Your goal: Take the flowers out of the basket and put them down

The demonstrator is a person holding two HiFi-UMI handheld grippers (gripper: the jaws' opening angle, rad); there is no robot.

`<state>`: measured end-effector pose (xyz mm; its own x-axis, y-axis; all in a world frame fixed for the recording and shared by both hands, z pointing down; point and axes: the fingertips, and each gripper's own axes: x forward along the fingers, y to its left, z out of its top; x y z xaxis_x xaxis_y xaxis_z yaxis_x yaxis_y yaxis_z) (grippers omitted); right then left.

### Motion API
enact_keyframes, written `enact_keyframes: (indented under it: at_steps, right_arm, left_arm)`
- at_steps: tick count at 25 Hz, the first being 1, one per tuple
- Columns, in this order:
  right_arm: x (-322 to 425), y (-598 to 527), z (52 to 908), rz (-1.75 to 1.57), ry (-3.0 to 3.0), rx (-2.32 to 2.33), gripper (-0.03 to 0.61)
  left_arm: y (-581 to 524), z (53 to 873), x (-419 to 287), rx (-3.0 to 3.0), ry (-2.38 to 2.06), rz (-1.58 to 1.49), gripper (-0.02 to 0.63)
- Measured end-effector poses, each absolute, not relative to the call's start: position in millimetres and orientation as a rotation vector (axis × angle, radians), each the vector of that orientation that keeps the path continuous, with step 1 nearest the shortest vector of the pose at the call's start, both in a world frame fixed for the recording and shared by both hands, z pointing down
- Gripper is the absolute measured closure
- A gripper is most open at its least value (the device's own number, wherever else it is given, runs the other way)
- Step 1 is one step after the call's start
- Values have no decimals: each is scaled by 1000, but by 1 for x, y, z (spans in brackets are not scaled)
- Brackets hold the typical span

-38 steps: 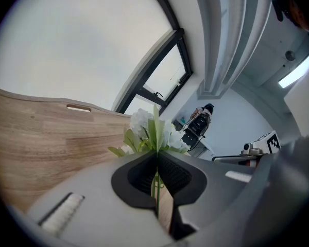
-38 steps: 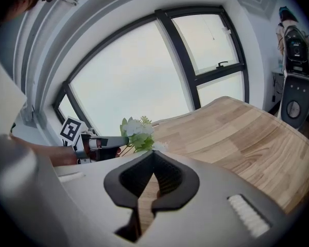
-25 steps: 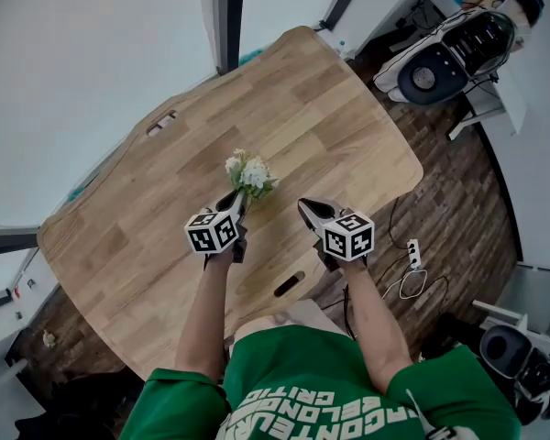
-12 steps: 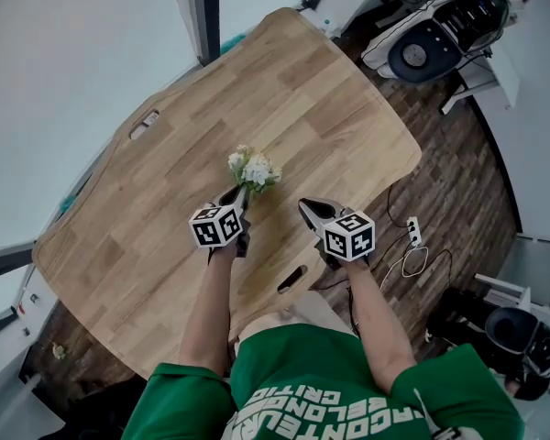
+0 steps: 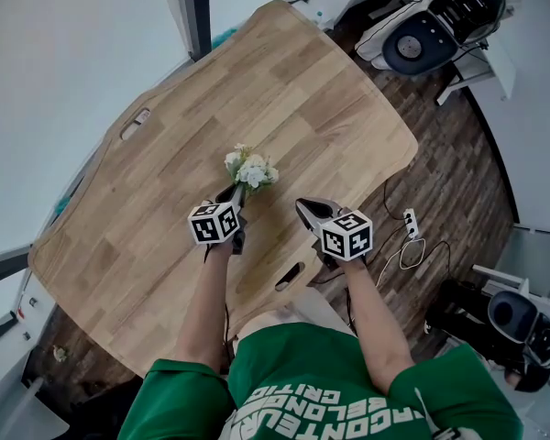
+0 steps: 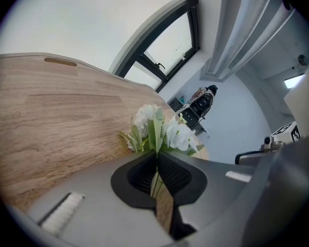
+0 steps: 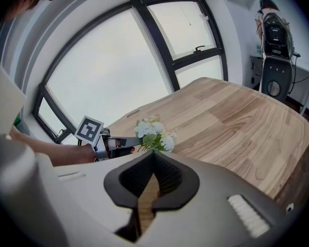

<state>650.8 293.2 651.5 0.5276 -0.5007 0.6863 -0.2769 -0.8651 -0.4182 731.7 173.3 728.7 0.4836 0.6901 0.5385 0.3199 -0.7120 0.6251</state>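
Our left gripper, clamped shut on the white flowers, holds them over the wooden table; seemingly only setting down remains.

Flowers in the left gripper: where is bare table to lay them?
The table is bare all round: widest beyond the flowers toward the far end, also left of the left gripper. Tightest between it and the right gripper.

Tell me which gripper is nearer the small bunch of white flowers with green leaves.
Left. The left gripper is shut on the stems of the white flowers; the right gripper, shut and empty, hangs apart, to their right.
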Motion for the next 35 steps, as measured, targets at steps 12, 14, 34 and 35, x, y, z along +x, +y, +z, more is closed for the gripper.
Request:
enact_keyframes:
  at_steps: [12,14,34,35]
  right_arm:
    - [650,292,650,-1260,673,-2512,572]
    - [650,292,648,-1254,677,-2515,572]
    - [625,305,609,-1117,744,-2536,572]
    - [625,306,607,-1107,751,-2538,572]
  left_arm:
    - [167,732,733,2329,802,1156,558]
    - [164,731,731,2337,794,1156,547]
    - [128,669,693,2449,639,1046,535]
    - [125,663,690,2465,627,1036,544]
